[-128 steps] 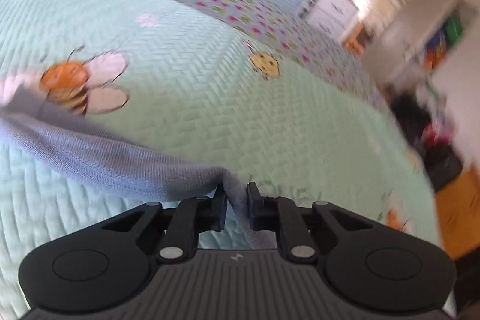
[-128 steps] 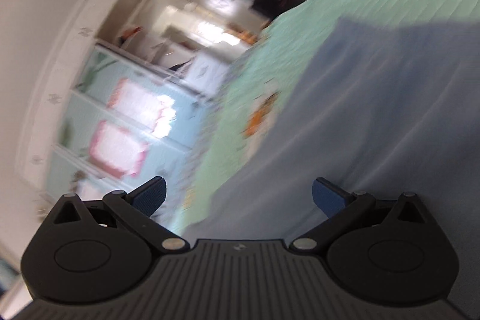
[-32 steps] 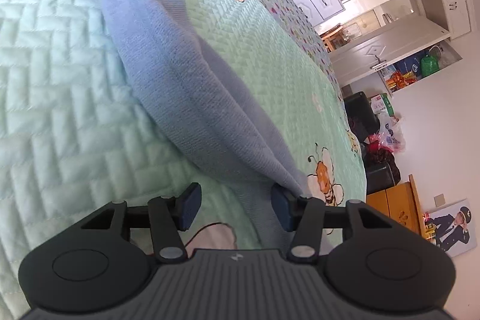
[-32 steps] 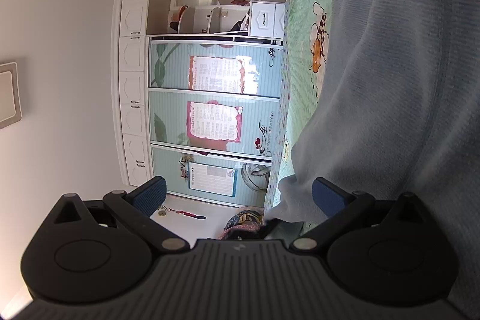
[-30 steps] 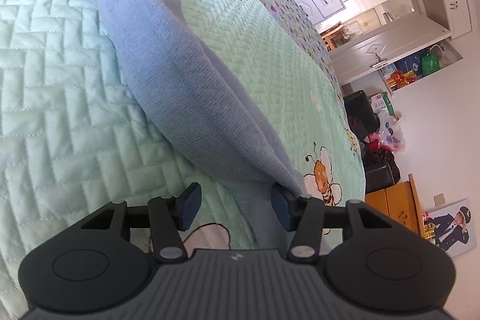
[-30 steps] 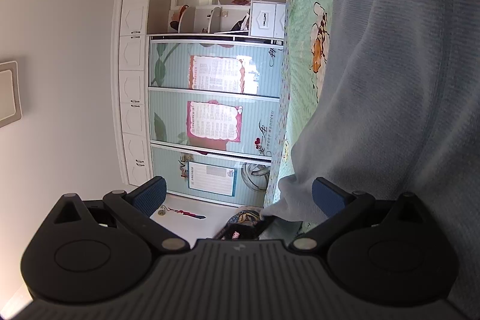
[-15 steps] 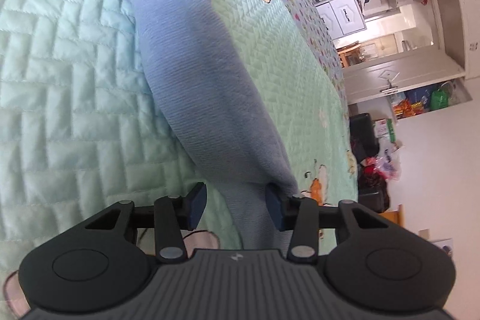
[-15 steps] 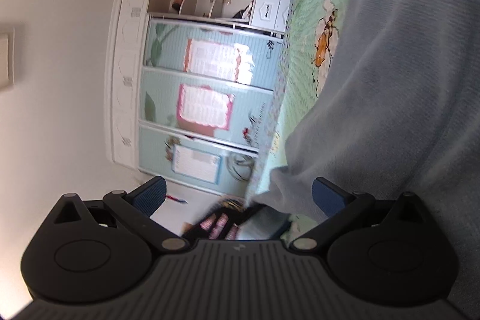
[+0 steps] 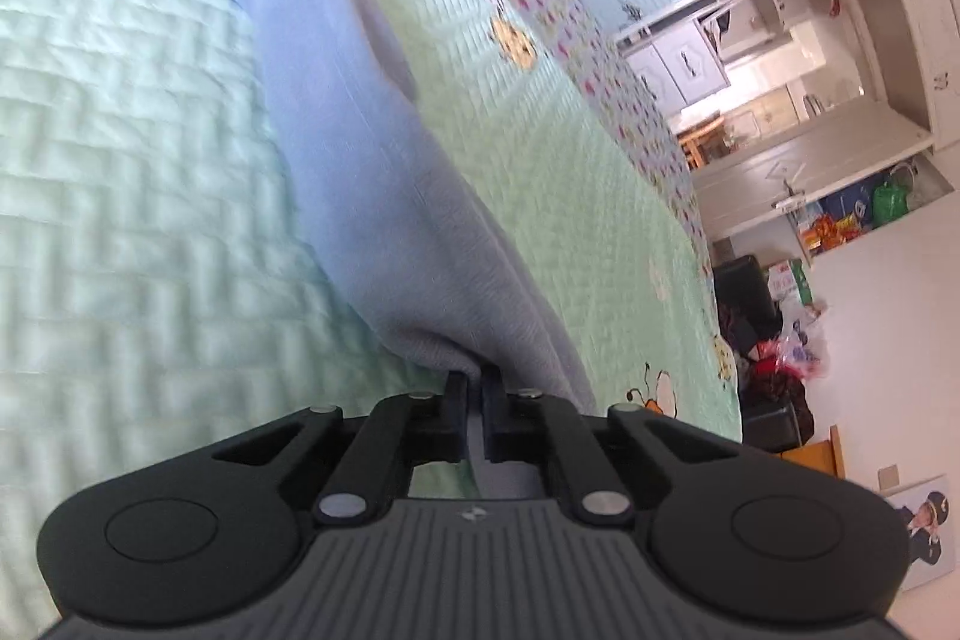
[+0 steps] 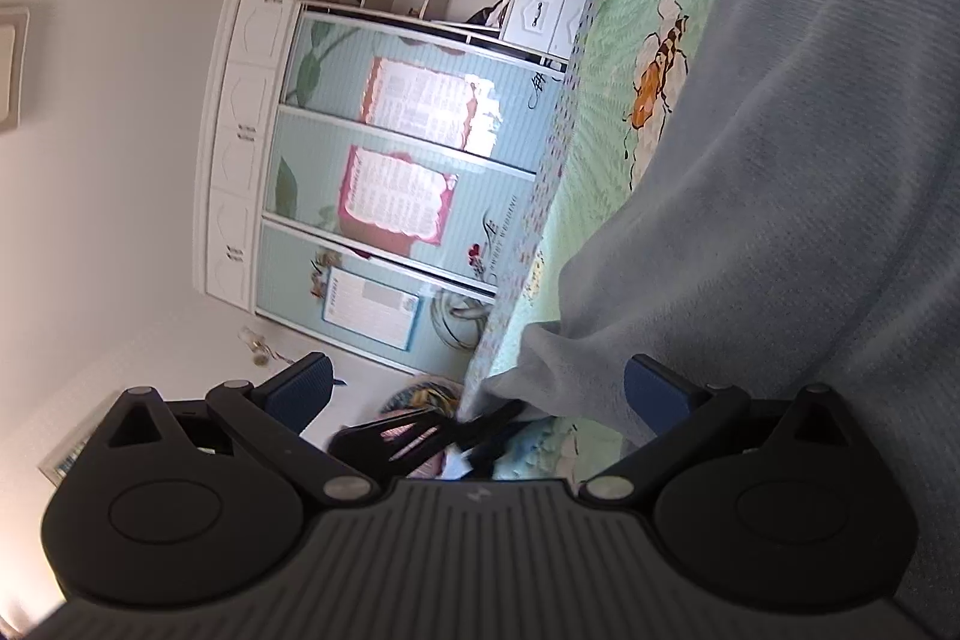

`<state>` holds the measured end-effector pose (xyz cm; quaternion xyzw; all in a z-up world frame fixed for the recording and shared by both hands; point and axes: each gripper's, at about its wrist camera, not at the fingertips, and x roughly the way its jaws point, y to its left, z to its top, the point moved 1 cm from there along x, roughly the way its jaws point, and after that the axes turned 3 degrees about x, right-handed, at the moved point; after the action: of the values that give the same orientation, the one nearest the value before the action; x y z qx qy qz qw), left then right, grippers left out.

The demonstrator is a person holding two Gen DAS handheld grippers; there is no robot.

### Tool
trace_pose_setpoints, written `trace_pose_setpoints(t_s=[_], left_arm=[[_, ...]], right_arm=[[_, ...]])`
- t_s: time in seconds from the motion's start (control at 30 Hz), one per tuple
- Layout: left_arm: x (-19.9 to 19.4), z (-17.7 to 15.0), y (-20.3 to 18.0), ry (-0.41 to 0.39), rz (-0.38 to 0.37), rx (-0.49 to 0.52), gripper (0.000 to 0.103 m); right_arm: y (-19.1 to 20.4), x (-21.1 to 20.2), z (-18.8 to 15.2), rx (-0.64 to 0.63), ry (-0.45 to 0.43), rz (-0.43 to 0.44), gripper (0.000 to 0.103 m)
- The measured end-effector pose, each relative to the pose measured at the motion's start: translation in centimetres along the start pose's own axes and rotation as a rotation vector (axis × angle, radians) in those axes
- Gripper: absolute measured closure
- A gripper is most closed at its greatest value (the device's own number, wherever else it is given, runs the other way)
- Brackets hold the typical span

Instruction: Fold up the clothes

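The left tongs (image 9: 477,388) are pinched tight on a fold of the grey-blue knitted garment (image 9: 372,172), which stretches away from them across the mint-green quilted bedspread with bee pictures (image 9: 120,148). The right tongs (image 10: 477,388) stand wide, gripping nothing; the garment's edge hangs beside their right-hand finger, whether touching I cannot tell. Only the right wrist view shows the sliding wardrobe doors with pink-framed posters (image 10: 396,160); only the left shows the open shelf holding colourful packages (image 9: 864,214).

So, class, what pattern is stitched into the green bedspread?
A herringbone quilted pattern on the mint-green bedspread, with cartoon bee prints; the left wrist view shows it best.
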<state>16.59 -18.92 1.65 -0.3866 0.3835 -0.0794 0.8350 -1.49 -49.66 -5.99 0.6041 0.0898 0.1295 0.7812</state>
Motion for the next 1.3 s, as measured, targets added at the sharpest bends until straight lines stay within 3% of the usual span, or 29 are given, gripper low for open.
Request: trace_pose_setpoints(t_s=[0.27,0.4,0.43,0.5,0.53,0.57,0.83,1.1,1.2,1.27,1.3], left_arm=[[-2.9,-0.9,2.8,0.038,0.096,0.072,0.103],[-2.8,-0.7,4.5,0.079,0.037,0.034,0.103],[-3.0,-0.7,4.6,0.078,0.004,0.018,0.096],[-2.9,-0.7,4.3,0.067,-0.055,-0.022,0.067],[-2.9,-0.6,4.0,0.061,-0.083,-0.041,0.043],[-2.6,-0.5,3.3,0.045,-0.087,-0.053,0.036],[-1.3,0.0,-0.1,0.057,-0.128,-0.078,0.035],[1.3,0.3,-1.3,0.082,-0.043,-0.099,0.035],[1.5,0.3,-1.8,0.067,-0.018,-0.076,0.047],[1.6,0.1,-1.7,0.077,-0.013,-0.065,0.071],[1.8,0.0,-1.6,0.088,-0.008,-0.057,0.075]], right_arm=[[0.0,0.0,0.1,0.002,0.003,0.000,0.000],[0.1,0.0,0.1,-0.005,0.009,-0.005,0.000],[0.1,0.0,0.1,-0.005,0.009,-0.004,0.000],[0.0,-0.1,0.2,0.004,0.004,0.002,0.000],[0.0,-0.1,0.2,0.010,0.001,0.006,0.000],[-0.1,-0.2,0.3,0.014,-0.001,0.009,0.000],[-0.1,-0.1,0.2,0.003,-0.002,0.008,0.000],[-0.2,-0.1,0.4,0.008,-0.005,0.014,0.000],[-0.2,0.0,0.4,0.007,-0.006,0.015,0.000],[-0.2,0.1,0.4,0.006,-0.007,0.016,0.000],[-0.2,0.2,0.5,0.006,-0.007,0.016,0.000]])
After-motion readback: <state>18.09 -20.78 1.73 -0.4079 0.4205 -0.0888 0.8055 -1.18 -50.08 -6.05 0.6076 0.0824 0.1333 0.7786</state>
